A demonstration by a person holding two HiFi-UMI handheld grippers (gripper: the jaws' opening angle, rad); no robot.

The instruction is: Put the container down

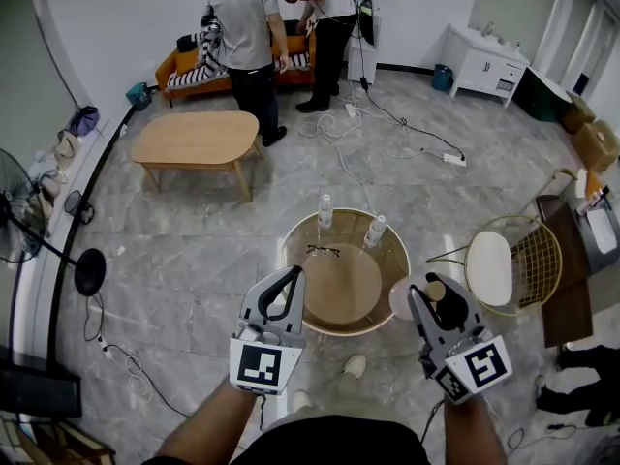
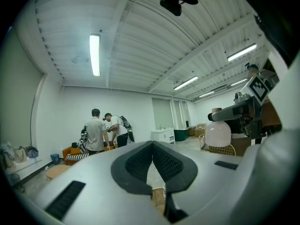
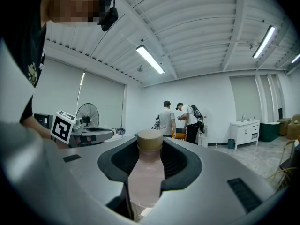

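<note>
The container (image 1: 409,297) is a pale, rounded bottle with a tan cap. My right gripper (image 1: 435,296) is shut on it, holding it in the air over the right edge of the round table (image 1: 294,245). In the right gripper view the container (image 3: 146,177) stands upright between the fingers (image 3: 185,165), its cap just above them. My left gripper (image 1: 292,273) hovers over the table's near left rim. It is shut with nothing in it, and its pads meet in the left gripper view (image 2: 152,146). That view also shows the container (image 2: 218,133) at the right.
On the round table stand two water bottles (image 1: 325,211) (image 1: 374,231), and a pair of eyeglasses (image 1: 324,251) lies there too. A gold wire chair (image 1: 492,267) stands to the right. Further off are a wooden coffee table (image 1: 199,139), two people (image 1: 247,27) and floor cables (image 1: 387,124).
</note>
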